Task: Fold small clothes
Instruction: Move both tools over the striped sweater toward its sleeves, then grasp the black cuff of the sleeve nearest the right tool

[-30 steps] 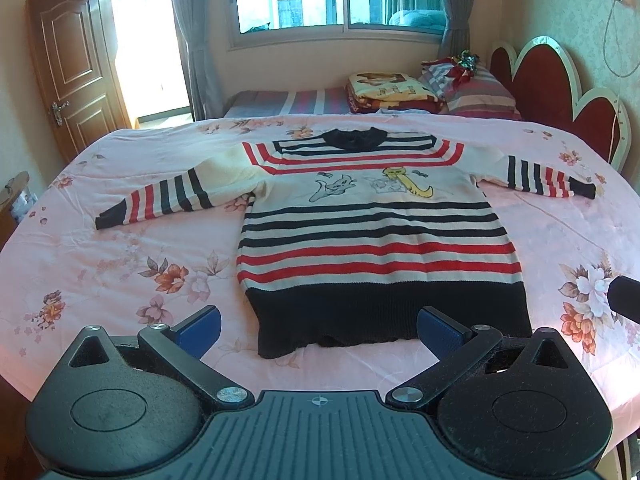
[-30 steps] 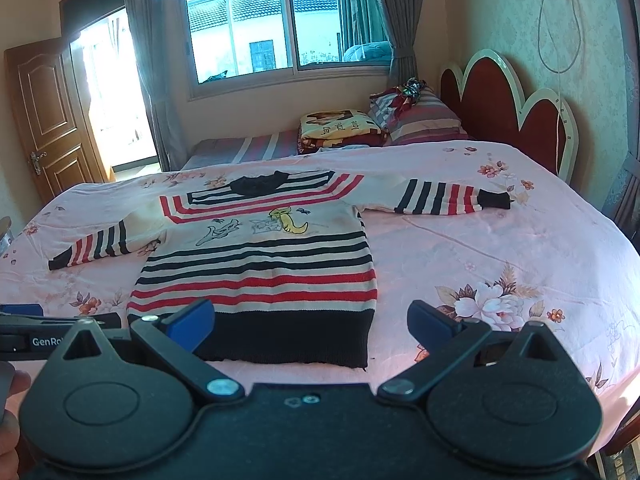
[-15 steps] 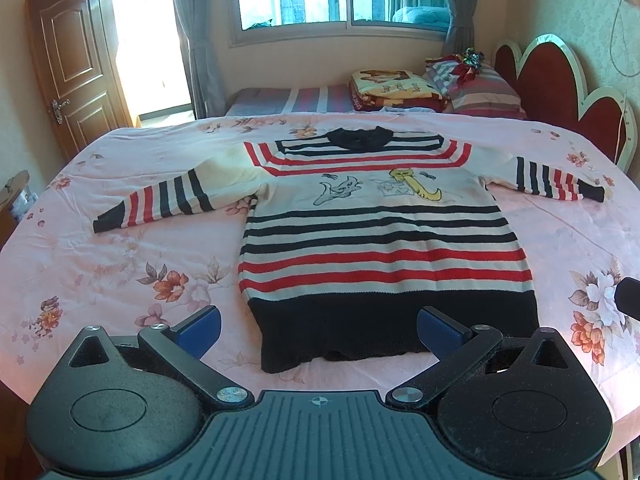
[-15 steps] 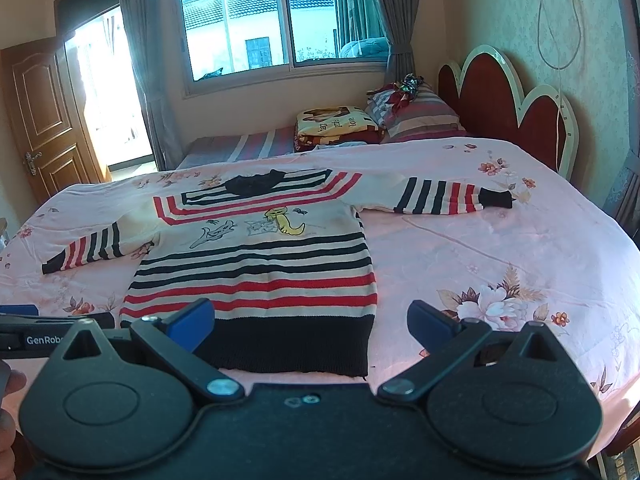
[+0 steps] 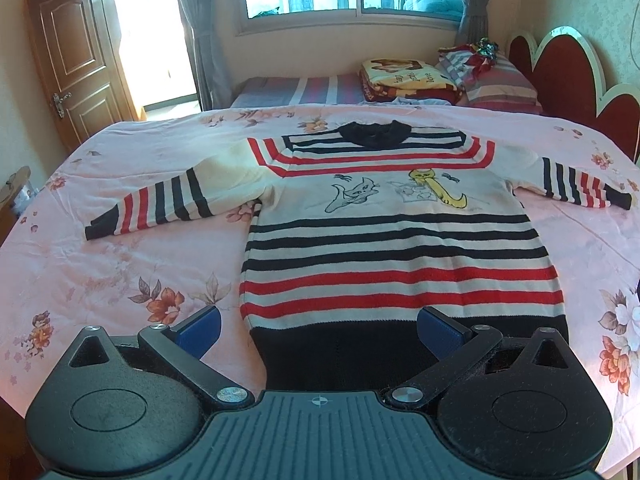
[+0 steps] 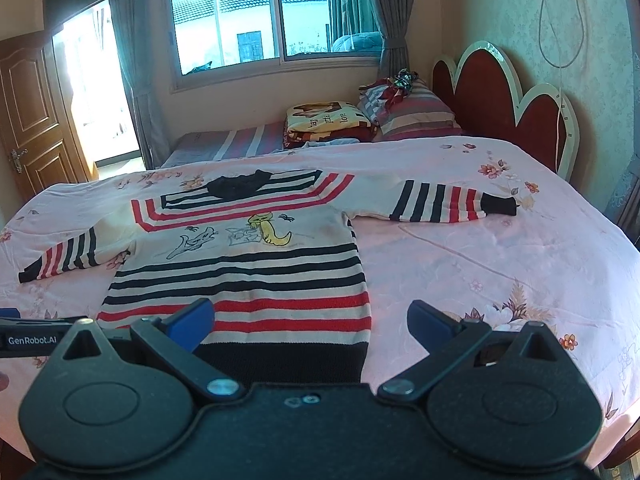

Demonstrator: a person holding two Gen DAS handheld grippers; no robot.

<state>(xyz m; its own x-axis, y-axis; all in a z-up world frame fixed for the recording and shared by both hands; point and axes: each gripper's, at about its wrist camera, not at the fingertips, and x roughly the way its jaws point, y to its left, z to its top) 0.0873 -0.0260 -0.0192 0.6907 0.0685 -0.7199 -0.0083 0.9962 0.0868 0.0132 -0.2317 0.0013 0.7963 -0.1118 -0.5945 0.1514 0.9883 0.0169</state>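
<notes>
Both grippers hang wide open and empty above the near edge of the bed (image 5: pixel 100 264). From its own camera the left gripper (image 5: pixel 319 330) has its blue pads spread over the dark hem of the sweater (image 5: pixel 400 248), the left pad over pink sheet just outside the hem's left corner, the right pad over the dark band itself. The right gripper (image 6: pixel 309 322) straddles the hem's right corner, its left pad over the striped body and its right pad over bare sheet.

Spread flat and face up, the sweater (image 6: pixel 248 264) lies straight ahead of both grippers, hem nearest, collar far away toward the window, so its long axis runs directly away from them. One sleeve (image 5: pixel 172 204) reaches out to the left, the other sleeve (image 6: pixel 440 200) to the right.

Each gripper is nearer its own hem corner and its own sleeve; no fold looks begun, and either corner seems a fair first grasp.
</notes>
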